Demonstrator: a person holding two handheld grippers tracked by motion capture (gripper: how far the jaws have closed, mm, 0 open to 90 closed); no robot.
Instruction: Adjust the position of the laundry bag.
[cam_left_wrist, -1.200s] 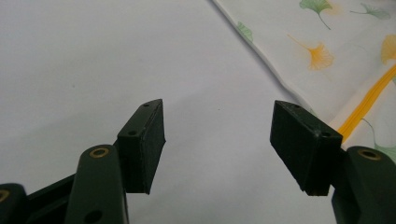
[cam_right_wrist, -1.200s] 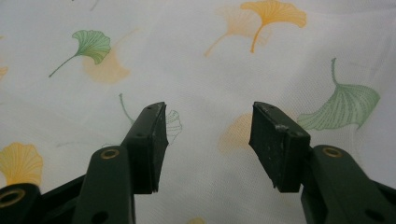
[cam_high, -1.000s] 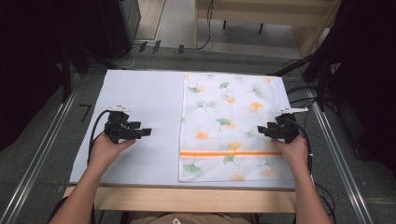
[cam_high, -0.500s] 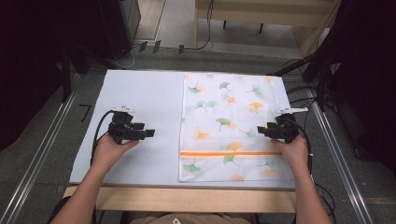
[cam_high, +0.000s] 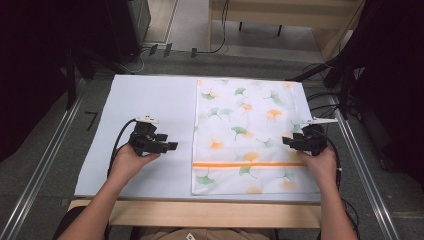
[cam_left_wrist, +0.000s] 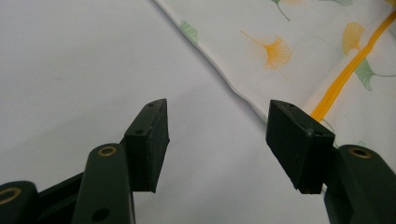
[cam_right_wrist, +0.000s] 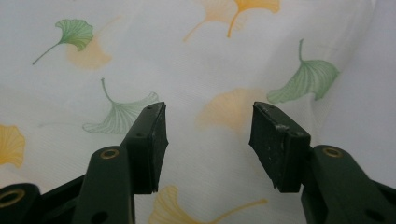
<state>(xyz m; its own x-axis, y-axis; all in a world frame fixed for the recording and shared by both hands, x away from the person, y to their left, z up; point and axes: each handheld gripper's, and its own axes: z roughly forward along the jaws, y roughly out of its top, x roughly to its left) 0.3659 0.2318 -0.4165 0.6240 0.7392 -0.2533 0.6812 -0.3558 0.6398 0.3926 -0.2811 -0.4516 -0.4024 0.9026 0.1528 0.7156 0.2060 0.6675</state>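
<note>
Both grippers, the left gripper (cam_high: 171, 146) and the right gripper (cam_high: 286, 141), are black, each with a pale plate on top and a black cable looping back past the wrist. Their jaws are black arms with brass-ringed screw holes and blocky, scuffed pads (cam_left_wrist: 152, 144). The forearms look bare, sleeves perhaps short.

White table mat (cam_high: 145, 105) – grey floor (cam_high: 45, 150), black cables (cam_high: 320, 95)

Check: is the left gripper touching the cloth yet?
Apart. In the left gripper view the left gripper stands open over bare table, the cloth edge ahead of it.
</note>
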